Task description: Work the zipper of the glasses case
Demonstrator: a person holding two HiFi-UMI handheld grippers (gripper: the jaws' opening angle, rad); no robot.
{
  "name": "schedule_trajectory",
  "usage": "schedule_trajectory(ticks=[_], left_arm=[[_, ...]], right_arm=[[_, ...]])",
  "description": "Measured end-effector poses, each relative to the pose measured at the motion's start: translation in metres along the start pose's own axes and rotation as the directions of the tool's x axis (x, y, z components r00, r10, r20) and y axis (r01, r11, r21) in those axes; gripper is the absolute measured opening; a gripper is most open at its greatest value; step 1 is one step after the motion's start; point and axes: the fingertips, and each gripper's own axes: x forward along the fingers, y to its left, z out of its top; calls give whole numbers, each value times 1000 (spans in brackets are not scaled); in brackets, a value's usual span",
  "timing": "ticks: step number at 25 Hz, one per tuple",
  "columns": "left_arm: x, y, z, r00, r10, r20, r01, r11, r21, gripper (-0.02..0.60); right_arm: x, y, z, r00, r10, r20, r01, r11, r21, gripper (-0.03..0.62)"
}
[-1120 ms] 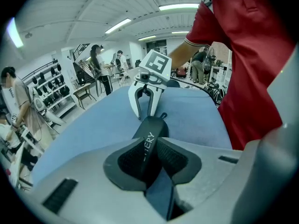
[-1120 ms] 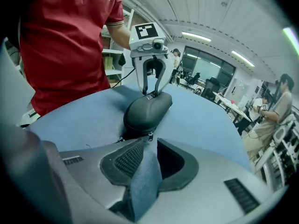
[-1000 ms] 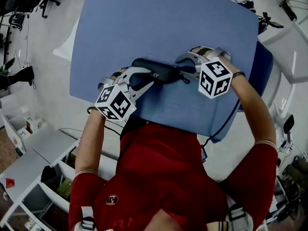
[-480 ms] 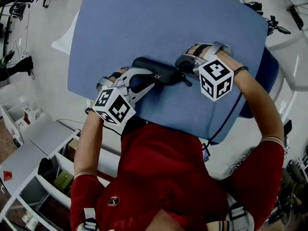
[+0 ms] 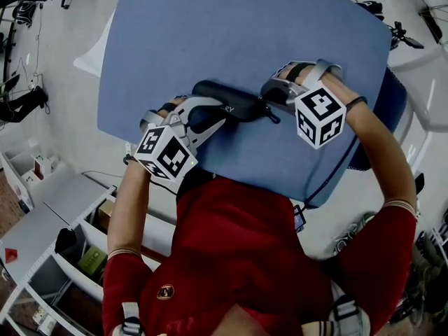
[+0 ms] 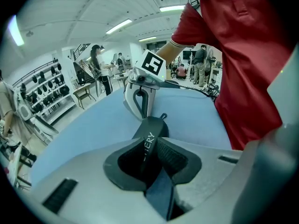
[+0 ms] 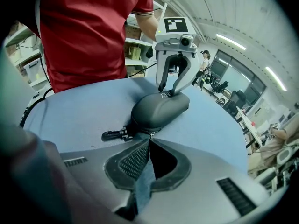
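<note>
The person is reaching both bare forearms forward and down over the surface [image 5: 245, 33], the left forearm [image 5: 128, 208] and the right forearm [image 5: 378, 159] angling inward so that the two tools are facing each other. The left tongs [image 6: 150, 143] are pointing steeply downward and clamping one end of the glasses case [image 7: 161, 108], pads pressing on both its sides with the jaws partly apart. The right tongs [image 7: 149, 139], also tilting downward, have just been closing, and their tips are meeting on the small zipper tab [image 7: 150, 133] at the case's other end.
</note>
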Motion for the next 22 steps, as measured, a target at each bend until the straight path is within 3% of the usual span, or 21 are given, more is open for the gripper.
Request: schedule_trajectory(ticks=[12, 22], left_arm=[[1, 1, 0, 1000, 19, -1, -19, 1000, -16, 80], [2, 1, -1, 1000, 11, -1, -11, 1000, 0, 80]], right_arm=[[-7, 15, 3, 999, 28, -32, -25, 995, 95, 2], [-5, 32, 15, 992, -26, -126, 50, 981, 186, 2]])
